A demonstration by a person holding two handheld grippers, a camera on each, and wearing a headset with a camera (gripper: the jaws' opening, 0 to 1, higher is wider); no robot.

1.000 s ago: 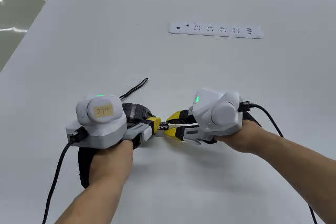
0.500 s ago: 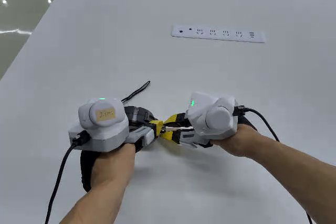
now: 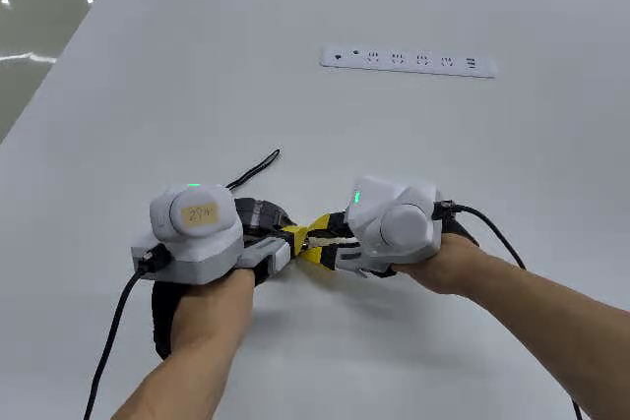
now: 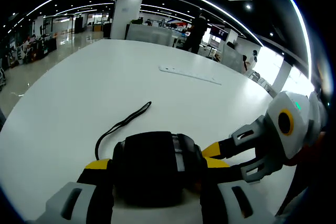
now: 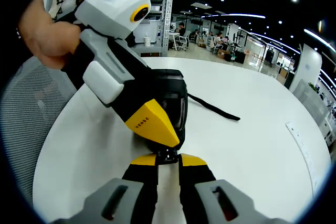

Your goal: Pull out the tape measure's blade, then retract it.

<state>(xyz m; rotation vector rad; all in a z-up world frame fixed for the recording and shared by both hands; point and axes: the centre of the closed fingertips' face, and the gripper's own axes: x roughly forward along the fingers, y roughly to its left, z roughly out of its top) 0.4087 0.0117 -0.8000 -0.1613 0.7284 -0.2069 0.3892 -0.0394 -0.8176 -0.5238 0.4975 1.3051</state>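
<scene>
Nothing much has moved: no blade is out yet. Your left gripper clamps the tape measure low over the table. Your right gripper is pinched shut on the hook at its mouth. Pull straight right, level and slow. The sticker reads roughly "27m", and the print on the pad is too small to read.

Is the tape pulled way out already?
No, the right gripper pinches the tip right against the tape measure, with no blade length showing.

White table: power strip, black strap on it.
</scene>
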